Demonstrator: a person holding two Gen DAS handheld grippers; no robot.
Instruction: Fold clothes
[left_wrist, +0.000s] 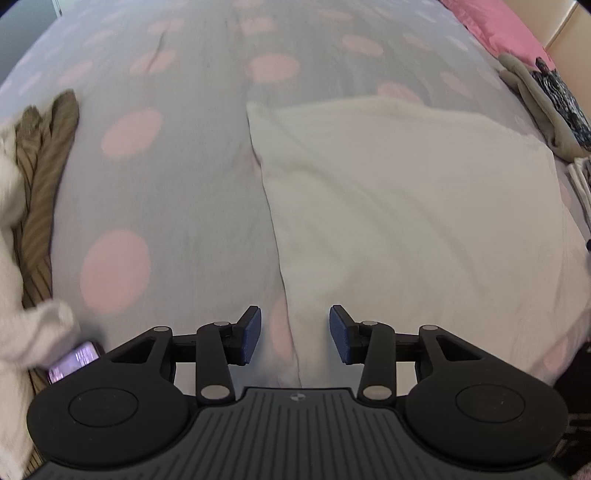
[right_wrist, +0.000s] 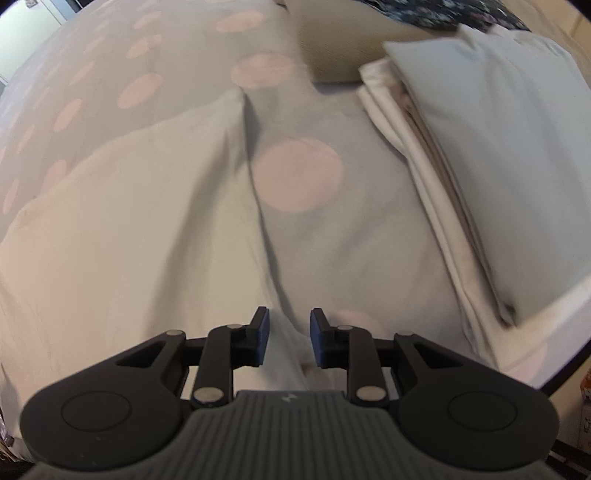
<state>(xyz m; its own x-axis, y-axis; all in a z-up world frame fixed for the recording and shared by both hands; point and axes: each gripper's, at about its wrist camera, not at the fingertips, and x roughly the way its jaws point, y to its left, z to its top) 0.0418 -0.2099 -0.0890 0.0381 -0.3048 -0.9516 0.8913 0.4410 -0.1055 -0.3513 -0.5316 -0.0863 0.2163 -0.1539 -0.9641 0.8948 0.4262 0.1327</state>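
Your left gripper (left_wrist: 295, 334) has its fingers spread with nothing pinched — the cream cloth (left_wrist: 406, 206) lies flat on the dotted bedspread (left_wrist: 166, 184), filling the middle and right of that view, its left edge running down between the pads. Your right gripper (right_wrist: 288, 338) is parted too, over the cloth's right edge — folded laundry (right_wrist: 480, 166) sits at the right.

Left claw (left_wrist: 295, 334) open over cream garment (left_wrist: 406, 221), dotted bedspread (left_wrist: 166, 184)
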